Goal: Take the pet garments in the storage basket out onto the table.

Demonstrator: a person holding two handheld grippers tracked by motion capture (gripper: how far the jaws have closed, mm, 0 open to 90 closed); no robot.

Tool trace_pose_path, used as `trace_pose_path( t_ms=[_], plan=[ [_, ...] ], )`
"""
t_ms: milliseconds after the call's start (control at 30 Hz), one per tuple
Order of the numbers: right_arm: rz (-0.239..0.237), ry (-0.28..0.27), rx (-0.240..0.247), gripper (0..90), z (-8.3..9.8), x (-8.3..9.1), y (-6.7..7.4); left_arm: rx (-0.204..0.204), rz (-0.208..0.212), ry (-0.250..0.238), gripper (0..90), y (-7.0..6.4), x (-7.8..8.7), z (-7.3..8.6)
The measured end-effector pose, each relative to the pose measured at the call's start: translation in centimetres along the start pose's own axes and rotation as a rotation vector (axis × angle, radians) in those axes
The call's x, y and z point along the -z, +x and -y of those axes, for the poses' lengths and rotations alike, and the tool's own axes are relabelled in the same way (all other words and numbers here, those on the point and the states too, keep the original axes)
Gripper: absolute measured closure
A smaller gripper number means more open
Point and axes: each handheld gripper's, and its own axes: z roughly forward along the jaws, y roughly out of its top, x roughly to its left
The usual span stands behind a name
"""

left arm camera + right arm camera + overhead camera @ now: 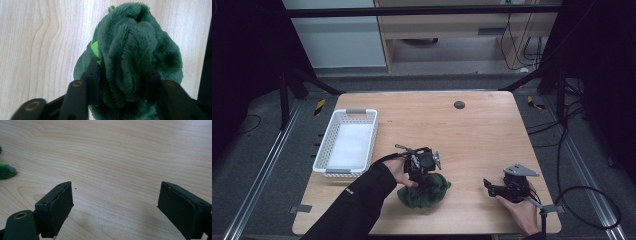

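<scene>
A crumpled dark green plush cloth (428, 192) with a bright green patch lies near the table's front edge. My left gripper (419, 178) points down into its top. In the left gripper view a bunched fold of the cloth (132, 50) stands between the two jaws of the left gripper (122, 82), which are parted on either side of it. My right gripper (487, 186) rests low at the front right, a short way right of the cloth. In its own view the right gripper (115, 205) is wide open over bare wood, and a bit of the cloth (6, 171) shows at the left edge.
A white slotted basket (324, 145) sits at the table's left side with a white lining inside. A small black round cap (459, 104) is set in the wooden table (472, 135) near its far edge. Cables trail on the floor to the right.
</scene>
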Motion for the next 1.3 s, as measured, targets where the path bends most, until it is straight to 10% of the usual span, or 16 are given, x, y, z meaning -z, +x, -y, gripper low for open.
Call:
trace_pose_path(
  t_ms=[667,1300],
  plan=[
    [0.000,0.004,-0.007,12.4,0.0,0.0,0.0,0.002,-0.013,-0.150,34.1,-1.1,3.9,0.8],
    [0.001,0.000,-0.010,12.3,0.0,0.0,0.0,0.262,-0.192,-0.518,36.3,-1.8,6.9,5.3]
  ],
)
